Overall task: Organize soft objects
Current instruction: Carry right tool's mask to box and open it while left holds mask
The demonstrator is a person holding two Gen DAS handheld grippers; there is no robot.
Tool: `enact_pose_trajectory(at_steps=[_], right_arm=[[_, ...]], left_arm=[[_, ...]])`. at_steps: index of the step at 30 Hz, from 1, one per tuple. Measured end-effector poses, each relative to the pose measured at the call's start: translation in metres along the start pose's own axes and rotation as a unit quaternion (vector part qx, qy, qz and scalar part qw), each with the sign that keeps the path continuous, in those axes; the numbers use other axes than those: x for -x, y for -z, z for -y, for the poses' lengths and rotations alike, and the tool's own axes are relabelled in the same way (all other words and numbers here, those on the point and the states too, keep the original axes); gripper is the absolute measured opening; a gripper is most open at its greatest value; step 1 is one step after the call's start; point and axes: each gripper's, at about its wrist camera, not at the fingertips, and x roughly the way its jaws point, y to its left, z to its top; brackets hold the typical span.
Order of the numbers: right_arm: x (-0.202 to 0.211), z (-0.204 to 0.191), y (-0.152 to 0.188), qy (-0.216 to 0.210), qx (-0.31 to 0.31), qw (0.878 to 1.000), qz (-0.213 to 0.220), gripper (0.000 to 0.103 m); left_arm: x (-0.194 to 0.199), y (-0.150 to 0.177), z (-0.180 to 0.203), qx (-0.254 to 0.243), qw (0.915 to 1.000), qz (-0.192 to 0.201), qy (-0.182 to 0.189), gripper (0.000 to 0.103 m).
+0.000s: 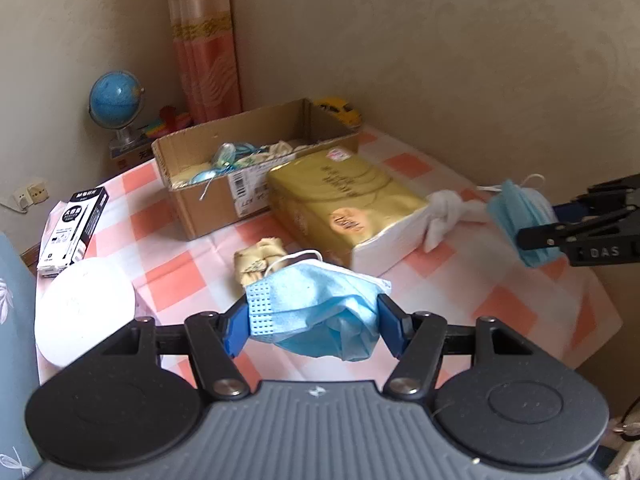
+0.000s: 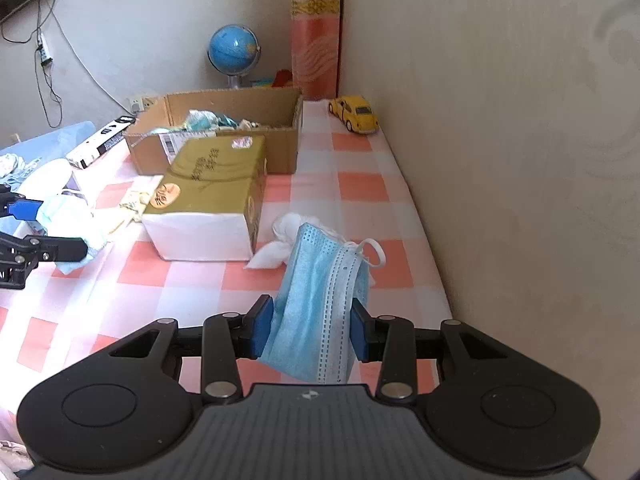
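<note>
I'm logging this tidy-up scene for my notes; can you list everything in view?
face mask: one, blue, held in the left gripper
folded mask: one, blue, held in the right gripper
cardboard box: one, brown, far side of the table, holding soft items
tissue pack: one, gold, mid-table
white cloth: one, knotted, beside the tissue pack
beige bundle: one, before the box
toy car: one, yellow, by the wall
globe: one, blue, corner
tablecloth: one, pink-white check
left gripper: black, blue pads
right gripper: black, blue pads
</note>
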Motion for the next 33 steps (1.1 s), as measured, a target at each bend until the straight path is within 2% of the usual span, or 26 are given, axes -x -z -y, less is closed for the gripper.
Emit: enact_pose_trajectory(at_steps=[8, 17, 26, 33], right_arm=[[0.015, -0.005, -0.019, -0.010, 0.027, 0.999, 0.026, 0.045], [0.005, -0.009, -0.057, -0.024, 0.051, 0.998, 0.037, 0.045], [-0.026, -0.024, -0.125, -0.048, 0.085, 0.994, 0.051, 0.045], [-0.077, -0.039, -0.186, -0.076, 0.107, 0.990, 0.043, 0.045]], left_arm=[[0.016, -0.002, 0.008, -0.005, 0.9996, 0.020, 0.016, 0.063], [0.025, -0.001, 0.007, 0.001, 0.9988, 0.043, 0.021, 0.063], [0.021, 0.002, 0.001, 0.022, 0.9983, 0.046, 0.028, 0.063], [0.011, 0.002, -0.006, 0.043, 0.9980, 0.041, 0.019, 0.063]])
